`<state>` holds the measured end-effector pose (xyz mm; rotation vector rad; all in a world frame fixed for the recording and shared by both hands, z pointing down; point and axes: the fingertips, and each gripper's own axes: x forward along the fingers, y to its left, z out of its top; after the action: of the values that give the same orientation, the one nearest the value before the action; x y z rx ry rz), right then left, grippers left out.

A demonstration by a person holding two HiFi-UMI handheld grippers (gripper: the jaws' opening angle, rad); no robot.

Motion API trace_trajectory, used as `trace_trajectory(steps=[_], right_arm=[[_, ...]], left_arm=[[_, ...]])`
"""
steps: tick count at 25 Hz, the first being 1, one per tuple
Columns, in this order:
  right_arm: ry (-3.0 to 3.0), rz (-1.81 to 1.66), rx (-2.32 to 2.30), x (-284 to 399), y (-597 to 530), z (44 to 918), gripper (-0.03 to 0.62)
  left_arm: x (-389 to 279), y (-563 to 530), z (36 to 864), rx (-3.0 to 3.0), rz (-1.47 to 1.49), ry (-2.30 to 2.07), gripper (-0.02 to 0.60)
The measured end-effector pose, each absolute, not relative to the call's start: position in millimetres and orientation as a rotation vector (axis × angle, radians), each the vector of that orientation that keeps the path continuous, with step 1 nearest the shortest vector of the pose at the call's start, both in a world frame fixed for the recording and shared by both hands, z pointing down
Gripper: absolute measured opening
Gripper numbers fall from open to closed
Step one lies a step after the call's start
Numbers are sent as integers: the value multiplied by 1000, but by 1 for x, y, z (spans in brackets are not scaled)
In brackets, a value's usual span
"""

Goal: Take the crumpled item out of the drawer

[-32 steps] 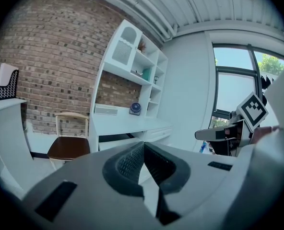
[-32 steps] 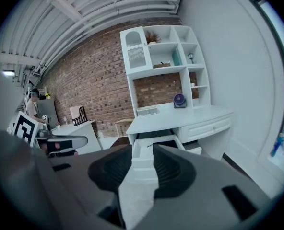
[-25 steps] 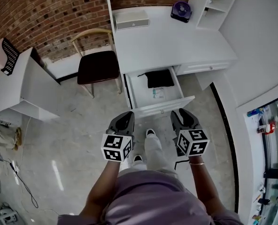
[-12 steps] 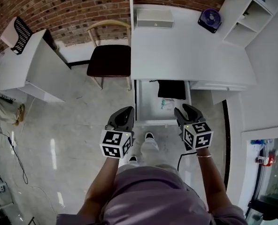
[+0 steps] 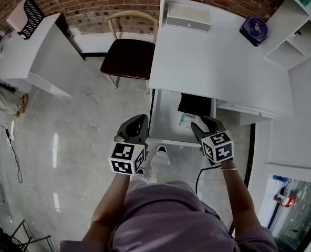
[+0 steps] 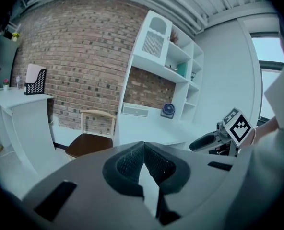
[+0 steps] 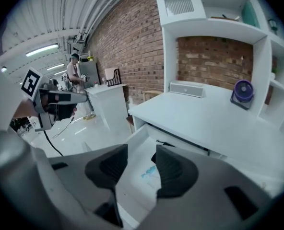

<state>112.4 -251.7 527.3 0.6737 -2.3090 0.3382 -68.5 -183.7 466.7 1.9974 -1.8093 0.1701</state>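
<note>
Fingers on your left gripper are pressing together at the tips, gripping nothing. You are holding that gripper low over the floor, just beside the left front corner of the open drawer.

Your right gripper is hovering at the drawer's right front corner. Its fingers are opening, standing partly apart with nothing between them. Only the drawer's inside is showing through the gap.

Inside the drawer, the crumpled item is lying on the white bottom. It is pale with teal marks, sitting about midway back and just ahead of your right gripper, not touching it. Behind it, a black cloth is lying at the back, partly under the edge of the white worktop.

Farther on, a white box and a purple fan are sitting near the worktop's far edge, well apart. A wooden chair is standing left of the worktop, near the brick wall.
</note>
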Motion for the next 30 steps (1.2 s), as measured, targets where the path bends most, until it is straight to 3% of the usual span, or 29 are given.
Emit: trace_trajectory(steps=[8, 30], right_arm=[[-2225, 308, 478, 110, -264, 568, 212], [-1971, 67, 49, 104, -269, 674, 206]], left_arm=[[-80, -187, 481, 1902, 182, -1853, 2], [-86, -199, 500, 1760, 203, -1898, 2]])
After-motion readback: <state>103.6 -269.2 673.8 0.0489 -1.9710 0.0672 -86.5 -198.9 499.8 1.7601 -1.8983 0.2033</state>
